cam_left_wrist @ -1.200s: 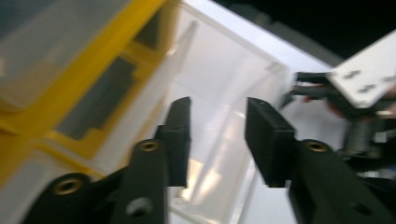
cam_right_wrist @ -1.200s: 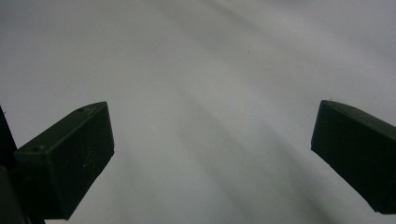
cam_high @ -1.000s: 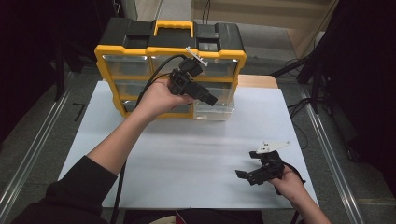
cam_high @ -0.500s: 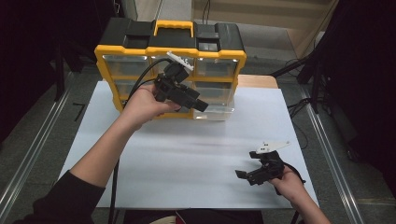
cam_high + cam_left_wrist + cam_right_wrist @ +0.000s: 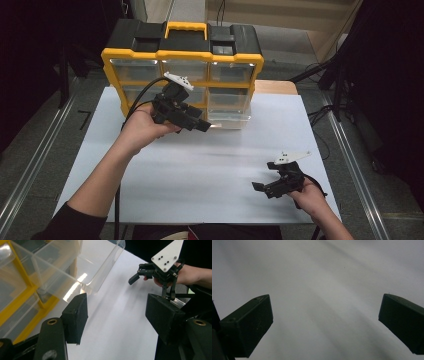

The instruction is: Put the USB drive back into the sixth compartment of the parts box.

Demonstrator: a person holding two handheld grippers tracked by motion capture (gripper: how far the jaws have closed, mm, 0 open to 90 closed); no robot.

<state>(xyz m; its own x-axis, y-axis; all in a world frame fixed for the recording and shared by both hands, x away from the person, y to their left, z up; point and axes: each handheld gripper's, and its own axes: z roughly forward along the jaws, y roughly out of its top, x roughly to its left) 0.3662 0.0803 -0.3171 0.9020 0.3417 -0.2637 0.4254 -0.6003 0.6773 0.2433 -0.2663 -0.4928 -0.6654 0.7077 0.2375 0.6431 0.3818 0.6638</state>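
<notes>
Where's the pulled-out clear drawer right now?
High view: clear drawer juts from the yellow organizer's bottom-right slot, just right of the left hand-held gripper.

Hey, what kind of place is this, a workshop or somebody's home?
Most likely a workshop or lab recording bench, not a home. A yellow parts organizer with clear drawers stands on a white table, metal rails run along the floor beside it, and cables trail nearby.

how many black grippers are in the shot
2: the black two-jaw left gripper is before the yellow plastic drawer organiser; the right gripper is low over the white table, near right.
</notes>
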